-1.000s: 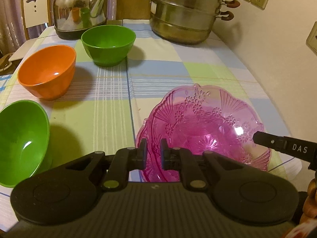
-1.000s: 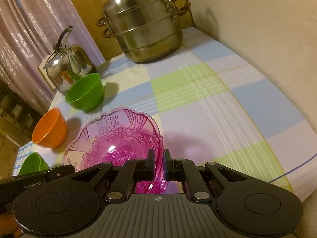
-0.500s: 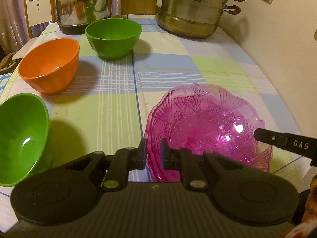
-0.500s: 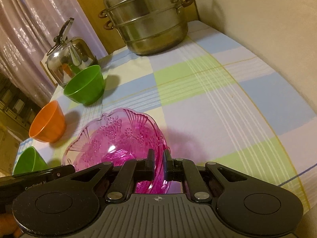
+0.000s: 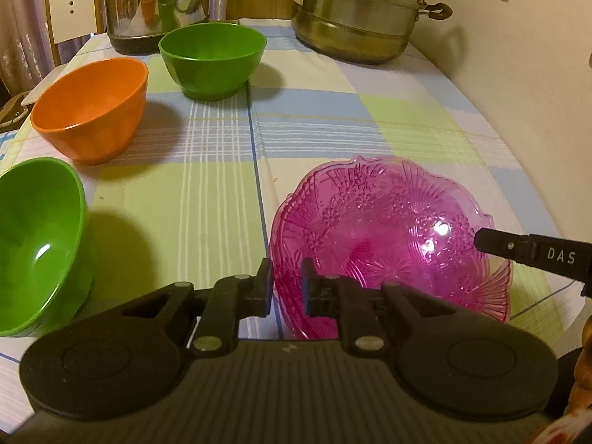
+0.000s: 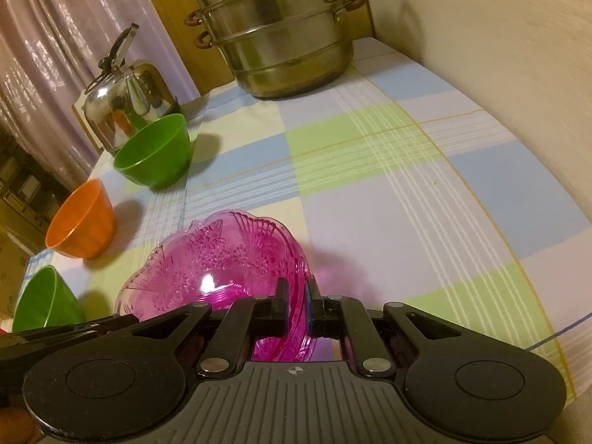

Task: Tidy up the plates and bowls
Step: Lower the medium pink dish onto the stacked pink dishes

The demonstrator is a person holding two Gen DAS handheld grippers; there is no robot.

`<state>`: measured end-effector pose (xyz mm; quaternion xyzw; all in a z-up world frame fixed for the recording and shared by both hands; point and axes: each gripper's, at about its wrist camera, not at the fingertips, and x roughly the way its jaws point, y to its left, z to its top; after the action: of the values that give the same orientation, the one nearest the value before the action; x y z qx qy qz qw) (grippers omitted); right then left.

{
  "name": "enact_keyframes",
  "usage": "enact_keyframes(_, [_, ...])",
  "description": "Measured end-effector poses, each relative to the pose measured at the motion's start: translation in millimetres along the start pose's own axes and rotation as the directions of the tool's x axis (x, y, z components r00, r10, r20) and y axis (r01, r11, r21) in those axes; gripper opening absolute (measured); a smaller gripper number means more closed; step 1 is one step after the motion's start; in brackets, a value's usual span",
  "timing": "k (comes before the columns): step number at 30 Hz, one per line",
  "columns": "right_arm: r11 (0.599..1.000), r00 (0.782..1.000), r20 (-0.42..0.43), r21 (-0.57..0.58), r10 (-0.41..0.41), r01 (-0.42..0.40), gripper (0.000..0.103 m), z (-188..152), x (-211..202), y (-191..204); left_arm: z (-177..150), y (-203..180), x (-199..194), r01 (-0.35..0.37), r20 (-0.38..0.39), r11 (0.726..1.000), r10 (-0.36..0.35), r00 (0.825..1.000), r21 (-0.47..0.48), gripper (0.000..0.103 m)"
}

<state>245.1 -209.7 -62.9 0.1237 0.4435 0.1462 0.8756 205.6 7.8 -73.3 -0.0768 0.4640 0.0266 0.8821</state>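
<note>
Gripping the pink dish [image 5: 388, 229] by opposite rims near the surface's [image 6: 388, 185] front edge: left gripper [image 5: 286, 283] & right gripper [image 6: 297, 301], fingers nearly closed on it.

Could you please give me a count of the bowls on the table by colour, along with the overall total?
Green bowls: 2, the far green bowl and the near green bowl
Orange bowl: 1
Pink patterned bowl: 1
Total: 4 bowls
</note>
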Motion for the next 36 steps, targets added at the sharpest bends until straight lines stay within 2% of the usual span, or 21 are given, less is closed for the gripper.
enact_keyframes(7, [1.0,1.0,0.002,-0.003,0.011,-0.011,0.009,0.2,2.0,0.3,-3.8,1.0,2.8,0.01,-0.003,1.0,-0.01,1.0,-0.007,0.015])
enact_keyframes(8, [1.0,1.0,0.007,-0.005,0.014,-0.014,0.012,-0.5,0.8,0.5,-4.8,1.4,2.0,0.014,0.002,1.0,-0.014,1.0,-0.009,0.016])
enact_keyframes(10, [1.0,1.0,0.02,-0.009,0.023,-0.023,0.027,-1.7,-2.1,-0.5,-6.8,1.6,-1.1,0.017,0.017,1.0,-0.016,1.0,-0.012,0.016])
enact_keyframes(11, [1.0,0.999,0.026,-0.009,0.03,-0.03,0.041,-2.1,-3.6,-0.6,-7.4,1.9,-2.9,0.02,0.023,1.0,-0.019,1.0,-0.016,0.017])
enact_keyframes(12, [0.999,0.999,0.033,-0.005,0.04,-0.04,0.047,-2.6,-5.5,-1.4,-7.3,2.3,-4.2,0.021,0.027,1.0,-0.02,0.999,-0.02,0.017])
enact_keyframes(19, [0.999,0.998,0.036,0.013,0.049,-0.049,0.048,-6.4,-10.7,-3.7,-6.8,4.6,-14.0,0.035,0.051,0.998,-0.032,0.998,-0.045,0.017])
enact_keyframes(31, [0.998,1.0,0.015,0.053,0.02,-0.021,0.05,-19.4,-35.6,-5.2,-14.5,2.4,-43.3,0.064,0.085,0.995,-0.057,0.995,-0.08,0.032])
enact_keyframes(34, [0.999,1.0,0.011,0.047,0.017,-0.018,0.052,-23.0,-46.7,-1.7,-19.8,-1.9,-54.8,0.072,0.088,0.994,-0.065,0.994,-0.079,0.043])
enact_keyframes(36, [0.999,1.0,0.004,0.036,0.014,-0.014,0.053,-25.5,-54.0,1.9,-24.2,-5.0,-63.1,0.071,0.091,0.995,-0.064,0.994,-0.076,0.054])
